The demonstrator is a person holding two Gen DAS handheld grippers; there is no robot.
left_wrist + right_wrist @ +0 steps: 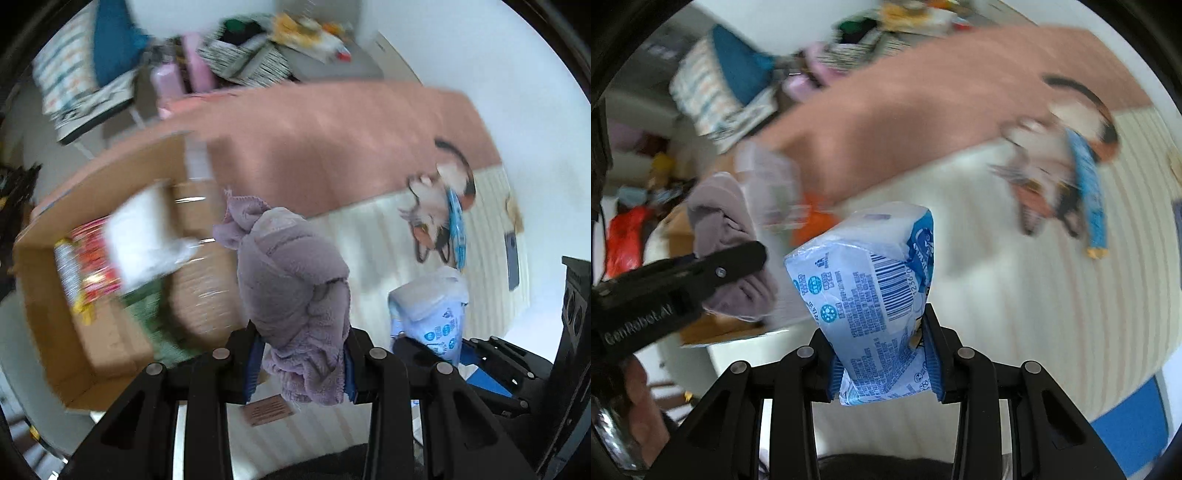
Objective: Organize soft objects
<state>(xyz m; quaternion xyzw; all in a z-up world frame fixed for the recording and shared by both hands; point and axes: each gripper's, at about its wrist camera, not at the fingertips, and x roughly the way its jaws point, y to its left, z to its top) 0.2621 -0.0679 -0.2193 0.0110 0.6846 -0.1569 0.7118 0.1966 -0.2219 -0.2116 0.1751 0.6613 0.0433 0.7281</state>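
Left wrist view: pale ribbed bed surface (369, 240); cardboard box (92, 332) at left. The left claw (301, 373), clamped on a purple fleece cloth (291, 288) at centre, should clear the box rim before release.

Right wrist view: the right claw (882, 373) pinches a blue tissue pack (864, 280) at centre; grip kept firm.

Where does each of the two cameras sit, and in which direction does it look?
Left wrist: on the left gripper, facing steeply down its fingers at the purple towel it clamps, with the cardboard box beyond.
Right wrist: on the right gripper, facing down at the blue tissue pack it clamps; a hand shows at lower left.
Shared: towel, tissue pack, the cat plush, the pink blanket.
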